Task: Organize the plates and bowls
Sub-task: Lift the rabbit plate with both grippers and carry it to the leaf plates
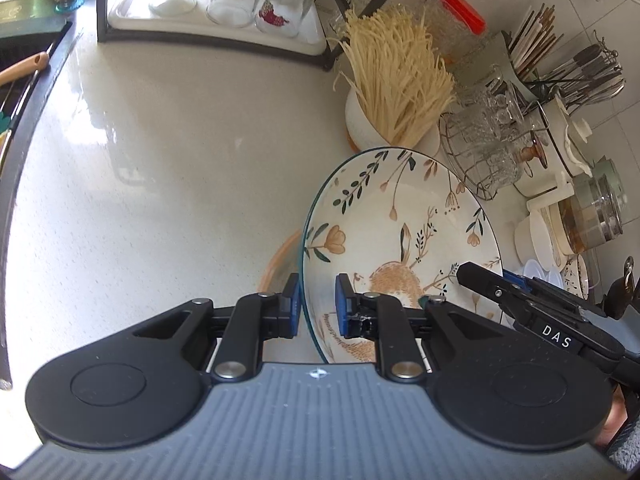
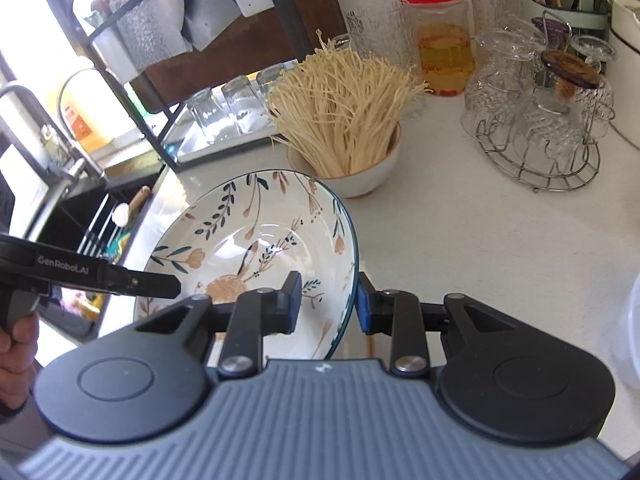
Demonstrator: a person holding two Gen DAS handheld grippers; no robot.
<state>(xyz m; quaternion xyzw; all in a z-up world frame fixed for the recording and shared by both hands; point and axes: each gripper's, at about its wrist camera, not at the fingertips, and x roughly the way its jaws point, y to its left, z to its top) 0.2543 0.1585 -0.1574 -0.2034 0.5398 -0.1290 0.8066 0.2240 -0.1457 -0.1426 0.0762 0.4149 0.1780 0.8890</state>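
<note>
A white floral plate point(image 1: 400, 220) with a rabbit drawing and a teal rim is held tilted above the counter. My left gripper point(image 1: 317, 304) straddles its left rim, one blue pad on each side with small gaps. My right gripper point(image 2: 328, 300) straddles the opposite rim of the plate point(image 2: 260, 240) the same way. The right gripper's black finger point(image 1: 492, 284) shows at the plate's far edge in the left wrist view; the left gripper point(image 2: 152, 280) shows in the right wrist view. An orange-rimmed plate point(image 1: 276, 264) lies on the counter under it.
A white bowl of dry noodles point(image 2: 348, 120) stands just behind the plate. A wire rack of glass cups point(image 2: 540, 128), a red-lidded jar point(image 2: 440, 40), a utensil holder point(image 1: 532, 52), stacked white dishes point(image 1: 536, 240), a glass tray point(image 1: 224, 4) and the sink point(image 1: 24, 76) surround the counter point(image 1: 160, 160).
</note>
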